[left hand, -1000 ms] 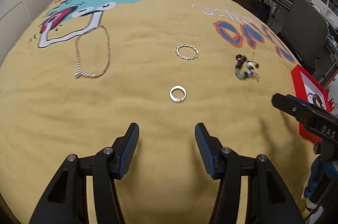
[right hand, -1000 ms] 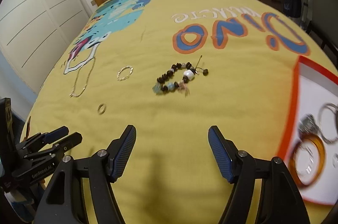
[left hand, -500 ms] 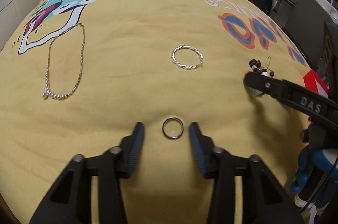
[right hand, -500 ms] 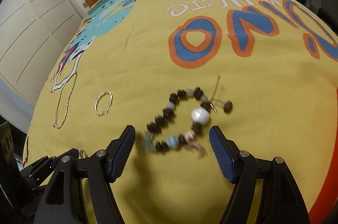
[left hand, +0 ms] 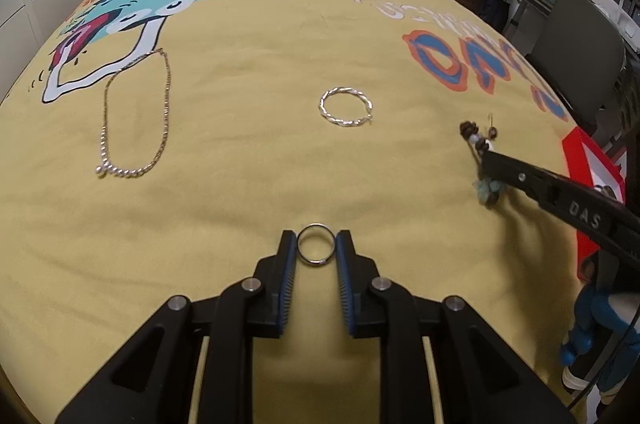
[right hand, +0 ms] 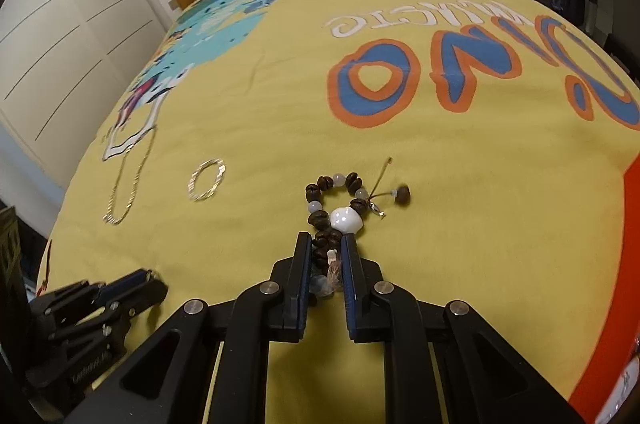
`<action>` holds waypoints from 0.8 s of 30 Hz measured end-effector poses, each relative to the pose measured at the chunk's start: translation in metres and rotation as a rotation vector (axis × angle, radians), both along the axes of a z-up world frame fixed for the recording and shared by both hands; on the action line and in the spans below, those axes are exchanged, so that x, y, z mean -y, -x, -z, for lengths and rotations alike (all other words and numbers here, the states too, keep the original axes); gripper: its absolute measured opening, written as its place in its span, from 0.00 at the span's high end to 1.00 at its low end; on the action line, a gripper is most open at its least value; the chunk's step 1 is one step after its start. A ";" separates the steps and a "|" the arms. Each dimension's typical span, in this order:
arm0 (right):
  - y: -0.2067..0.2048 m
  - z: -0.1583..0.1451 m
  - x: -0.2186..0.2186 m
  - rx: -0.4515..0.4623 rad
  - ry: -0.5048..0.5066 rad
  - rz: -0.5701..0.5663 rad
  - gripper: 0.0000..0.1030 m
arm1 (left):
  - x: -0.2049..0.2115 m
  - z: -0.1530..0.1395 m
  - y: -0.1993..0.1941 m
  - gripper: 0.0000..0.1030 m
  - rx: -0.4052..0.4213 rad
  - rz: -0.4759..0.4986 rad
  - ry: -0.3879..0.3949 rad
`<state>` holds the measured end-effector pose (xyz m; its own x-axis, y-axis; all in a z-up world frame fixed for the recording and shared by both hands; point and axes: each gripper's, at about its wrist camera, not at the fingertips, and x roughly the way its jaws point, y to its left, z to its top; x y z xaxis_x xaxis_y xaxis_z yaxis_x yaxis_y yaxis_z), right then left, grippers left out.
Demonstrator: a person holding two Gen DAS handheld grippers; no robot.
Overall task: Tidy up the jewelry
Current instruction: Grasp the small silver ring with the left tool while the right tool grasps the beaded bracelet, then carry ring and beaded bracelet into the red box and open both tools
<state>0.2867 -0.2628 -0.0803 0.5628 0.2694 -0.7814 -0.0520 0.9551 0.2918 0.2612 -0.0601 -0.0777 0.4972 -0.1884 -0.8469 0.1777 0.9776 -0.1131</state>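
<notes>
A thin silver ring [left hand: 316,225] lies on the yellow bedspread [left hand: 240,183]. My left gripper [left hand: 316,244] has its jaws closing, and both blue pads touch the ring's sides. In the right wrist view, my right gripper [right hand: 326,244] has its jaws closing on a bracelet of dark brown and pale beads [right hand: 346,218]. The bracelet's near end is bunched between the pads, and its far loop lies on the cover. From the left wrist view the right gripper [left hand: 486,163] sits over the bracelet [left hand: 474,135]. The left gripper [right hand: 136,284] shows at the lower left.
A twisted silver hoop [left hand: 346,107] and a gold chain necklace [left hand: 136,127] lie farther up the bed. A red-rimmed white tray [left hand: 576,151] holding other jewelry sits at the right edge. A grey chair [left hand: 576,43] and furniture stand beyond the bed's right side.
Both grippers came forward and down onto the bed. The left jaws narrowed from wide apart onto the ring. The right jaws closed from wide around the bracelet onto its beads.
</notes>
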 end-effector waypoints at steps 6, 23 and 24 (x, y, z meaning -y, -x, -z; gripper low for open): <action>0.035 -0.021 -0.002 0.027 -0.011 -0.016 0.88 | -0.004 -0.017 0.027 0.82 0.018 0.008 0.004; 0.138 -0.104 0.019 0.161 -0.013 0.011 0.89 | 0.022 -0.078 0.100 0.82 0.103 0.071 0.017; 0.144 -0.109 0.024 0.170 -0.008 0.017 0.89 | 0.029 -0.082 0.103 0.82 0.108 0.082 0.019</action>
<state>0.1426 -0.2869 0.0288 0.6913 0.2640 -0.6726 -0.0846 0.9540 0.2875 0.1580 -0.0887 0.0045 0.5674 -0.2477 -0.7853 0.2693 0.9571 -0.1073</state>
